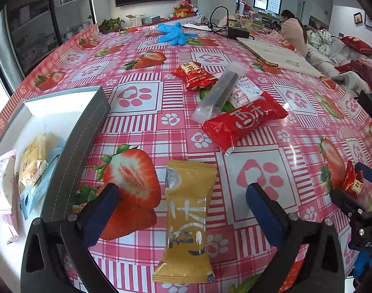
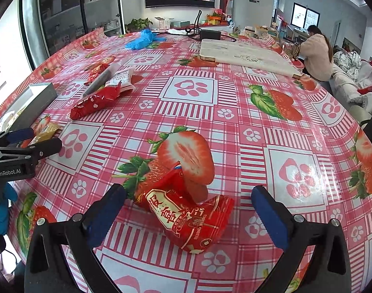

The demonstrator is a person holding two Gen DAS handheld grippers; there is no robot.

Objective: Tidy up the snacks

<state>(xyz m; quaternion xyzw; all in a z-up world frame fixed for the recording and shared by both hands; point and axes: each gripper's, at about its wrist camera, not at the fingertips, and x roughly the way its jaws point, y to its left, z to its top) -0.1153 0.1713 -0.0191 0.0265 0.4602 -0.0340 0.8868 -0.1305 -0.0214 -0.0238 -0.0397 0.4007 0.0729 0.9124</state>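
Two hand-held grippers hover over a strawberry-print tablecloth (image 1: 142,127) strewn with wrapped snacks. The left gripper (image 1: 183,210) stands wide open and empty, straddling a gold snack packet (image 1: 186,222) lying flat beside the grey box (image 1: 71,151) that already holds several packets. The right gripper (image 2: 188,212), equally wide and empty, frames a crumpled red snack packet (image 2: 188,219). Both packets look light, soft and glossy, likely to slip and to crush if squeezed hard; a gentle pinch across the middle of each, clear of the crimped end seams, seems the safest hold. More packets (image 1: 242,122) wait in a loose pile farther back.
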